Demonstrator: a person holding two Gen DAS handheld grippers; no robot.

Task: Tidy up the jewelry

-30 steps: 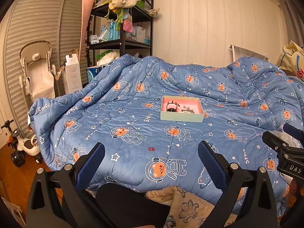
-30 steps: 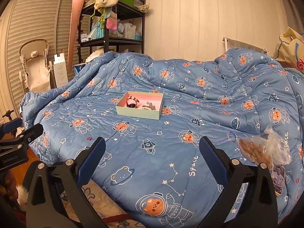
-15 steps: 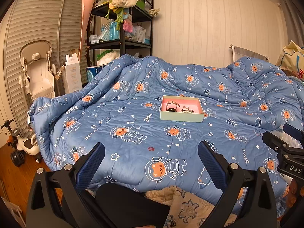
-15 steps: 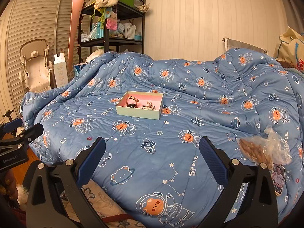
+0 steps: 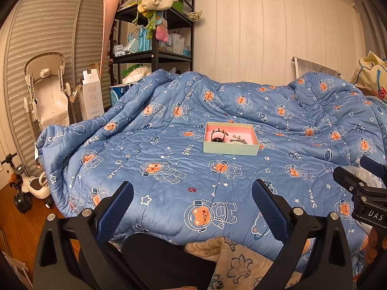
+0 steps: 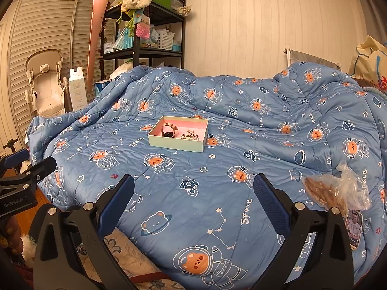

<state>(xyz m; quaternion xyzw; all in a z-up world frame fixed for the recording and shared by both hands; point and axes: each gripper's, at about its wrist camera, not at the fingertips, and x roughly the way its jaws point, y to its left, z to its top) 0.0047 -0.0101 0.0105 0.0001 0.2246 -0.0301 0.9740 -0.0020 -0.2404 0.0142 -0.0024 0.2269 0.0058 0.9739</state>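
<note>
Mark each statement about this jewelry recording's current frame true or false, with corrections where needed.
1. The box sits on the blue quilt. True.
2. The left gripper is shut on a bracelet. False: it is open and empty.
3. The jewelry lies inside the box. True.
4. The right gripper is inside the box. False: it hovers open, well short of it.
5. A plastic bag lies on the quilt to the right. True.

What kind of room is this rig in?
Most likely a home bedroom, probably shared with a small child: a bed under a blue astronaut-bear quilt, a cluttered black shelf unit, and a ride-on toy on the floor.
</note>
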